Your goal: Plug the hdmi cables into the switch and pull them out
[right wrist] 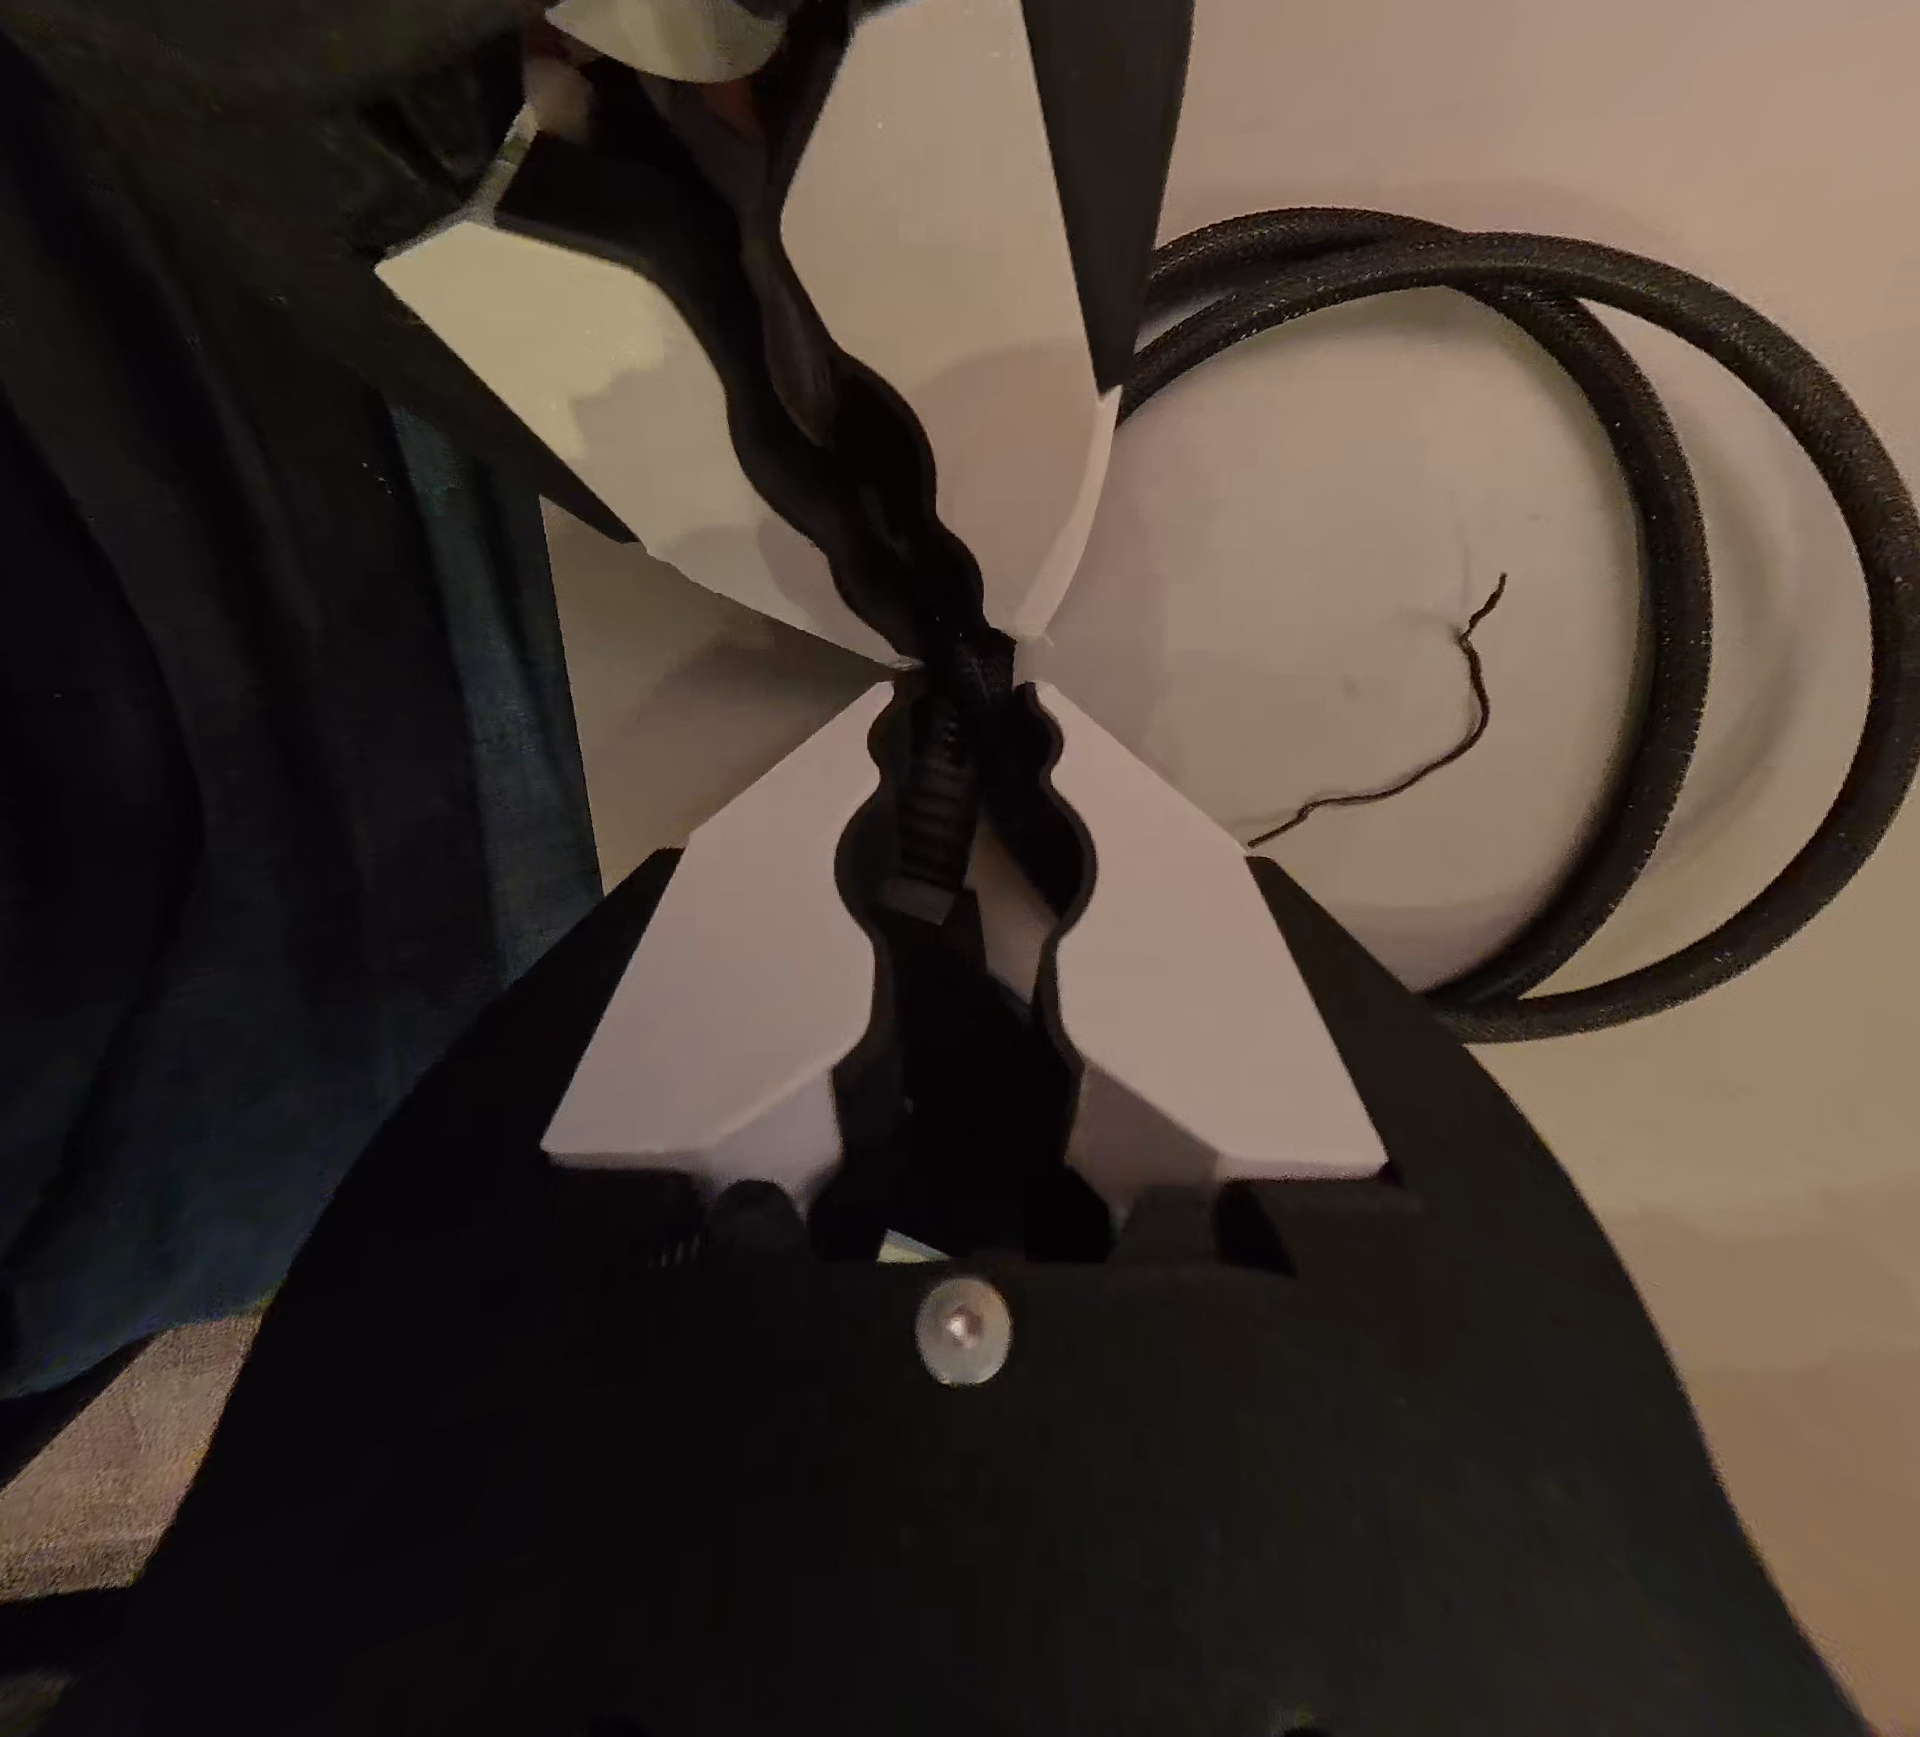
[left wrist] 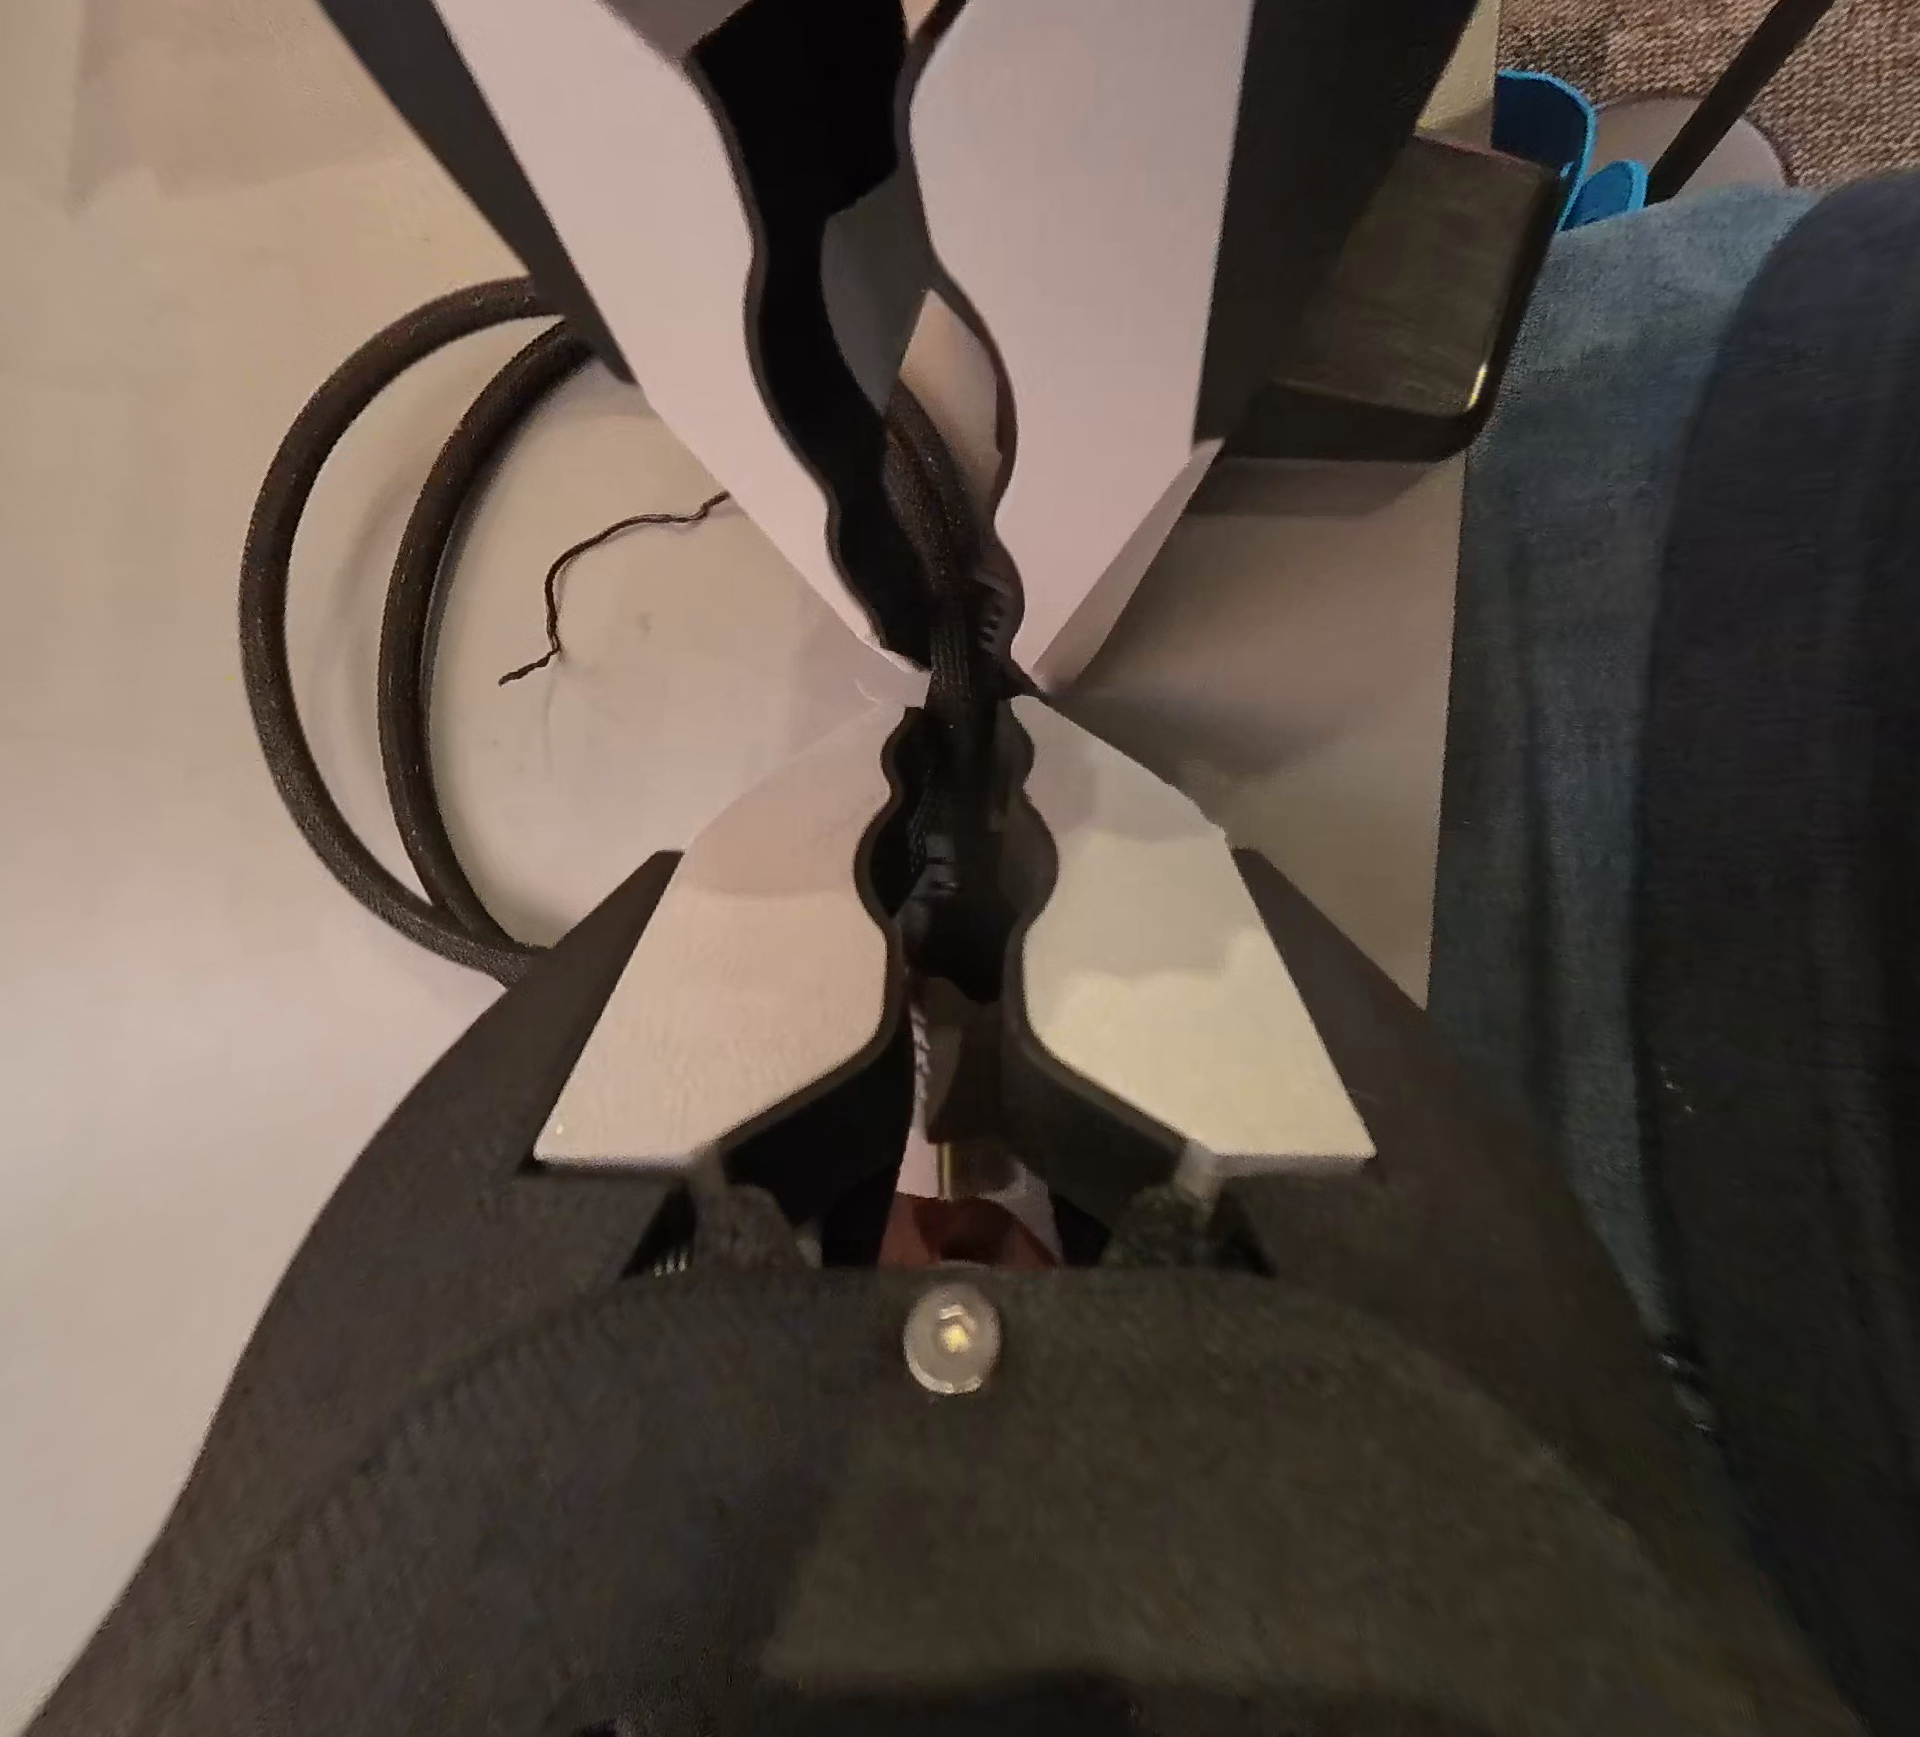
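My two grippers meet tip to tip over a white table. In the left wrist view my left gripper (left wrist: 956, 711) is shut on a black braided HDMI cable (left wrist: 951, 679), whose ribbed plug end (left wrist: 940, 866) lies between its fingers. The right gripper (left wrist: 951, 653) comes in from the top onto the same cable. In the right wrist view my right gripper (right wrist: 966, 685) is shut on the ribbed plug end (right wrist: 930, 804), and the left gripper (right wrist: 961, 643) reaches in from the upper left. A dark metal box (left wrist: 1392, 305), apparently the switch, sits behind the right gripper.
The rest of the cable lies in loops on the table (left wrist: 343, 648) (right wrist: 1766, 648). A loose black thread (left wrist: 582, 586) (right wrist: 1434, 731) lies inside the loops. A person's dark blue clothing (left wrist: 1662, 752) (right wrist: 312, 648) borders the table edge.
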Tool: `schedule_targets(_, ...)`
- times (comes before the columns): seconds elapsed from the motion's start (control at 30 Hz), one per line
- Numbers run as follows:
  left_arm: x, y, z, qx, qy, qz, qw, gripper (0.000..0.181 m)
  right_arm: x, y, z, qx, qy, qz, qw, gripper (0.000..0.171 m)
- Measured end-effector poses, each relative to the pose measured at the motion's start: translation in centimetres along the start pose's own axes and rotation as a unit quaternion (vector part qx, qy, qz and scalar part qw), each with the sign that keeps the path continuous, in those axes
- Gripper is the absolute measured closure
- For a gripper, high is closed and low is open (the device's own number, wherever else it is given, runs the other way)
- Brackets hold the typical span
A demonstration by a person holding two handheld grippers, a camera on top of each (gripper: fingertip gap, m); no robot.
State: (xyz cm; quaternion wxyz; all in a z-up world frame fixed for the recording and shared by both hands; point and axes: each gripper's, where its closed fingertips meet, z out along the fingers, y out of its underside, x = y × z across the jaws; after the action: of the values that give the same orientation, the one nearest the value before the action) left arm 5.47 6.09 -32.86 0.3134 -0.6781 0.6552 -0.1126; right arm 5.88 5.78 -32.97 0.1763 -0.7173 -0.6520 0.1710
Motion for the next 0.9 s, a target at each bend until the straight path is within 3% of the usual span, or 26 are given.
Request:
schedule_targets(0.13,-0.2,0.2,-0.3,0.002,0.007,-0.006,1.0,0.167,0.0,-0.1,0.0,0.024,0.003,0.005,1.0,0.153)
schedule_targets(0.27,-1.3,1.0,-1.6,-0.009,-0.003,0.017,1.0,0.139,-0.3,-0.3,-0.1,0.053,-0.012,0.003,0.998,0.154)
schedule_targets(0.43,-0.2,0.7,-1.1,-0.023,0.013,0.054,0.998,0.136,-1.0,-0.6,-0.2,0.07,-0.028,-0.019,0.997,0.155)
schedule_targets(0.63,0.2,0.7,-1.0,-0.031,0.015,0.079,0.996,0.153,-1.9,-1.1,-1.0,0.091,-0.053,-0.043,0.994,0.156)
schedule_targets(0.9,-0.1,0.3,-0.6,-0.04,-0.041,0.155,0.986,0.172,-2.0,-0.9,-1.4,0.087,-0.063,-0.042,0.993,0.156)
